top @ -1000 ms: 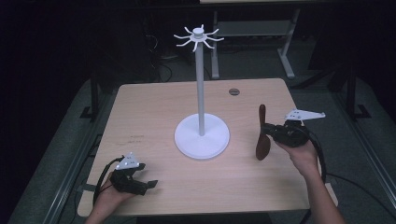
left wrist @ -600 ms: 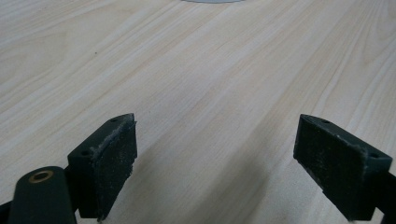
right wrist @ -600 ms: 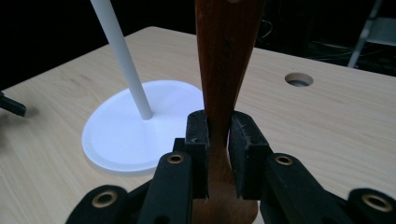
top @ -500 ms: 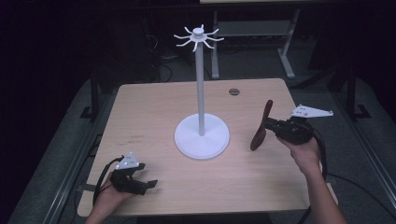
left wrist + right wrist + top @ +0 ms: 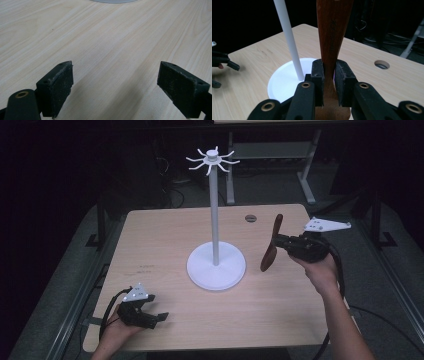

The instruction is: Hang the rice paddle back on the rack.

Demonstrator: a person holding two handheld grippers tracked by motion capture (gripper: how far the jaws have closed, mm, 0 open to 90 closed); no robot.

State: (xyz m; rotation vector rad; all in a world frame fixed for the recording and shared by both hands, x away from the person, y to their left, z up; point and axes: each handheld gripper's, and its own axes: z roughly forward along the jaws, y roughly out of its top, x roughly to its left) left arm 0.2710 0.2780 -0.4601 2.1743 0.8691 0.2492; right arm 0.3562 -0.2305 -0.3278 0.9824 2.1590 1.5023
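Note:
A dark brown wooden utensil (image 5: 270, 245) hangs above the table's right side, tilted, with my right gripper (image 5: 281, 241) shut on its handle. In the right gripper view the wooden utensil (image 5: 331, 35) stands between the jaws, which press on both of its sides. A white stand (image 5: 215, 210) with a round base (image 5: 216, 268) and hooked arms on top (image 5: 212, 160) rises at the table's middle, left of the utensil. My left gripper (image 5: 152, 317) rests open on the table's front left corner. Its pads (image 5: 60, 87) stand wide apart over bare wood.
The light wooden table (image 5: 165, 235) has a round cable hole (image 5: 250, 218) near its back edge. Dark floor, cables and desk legs lie beyond the table. The other gripper (image 5: 223, 65) shows at the left of the right gripper view.
My right gripper has risen with the wooden utensil, which now hangs higher above the table. The left gripper has stayed in place.

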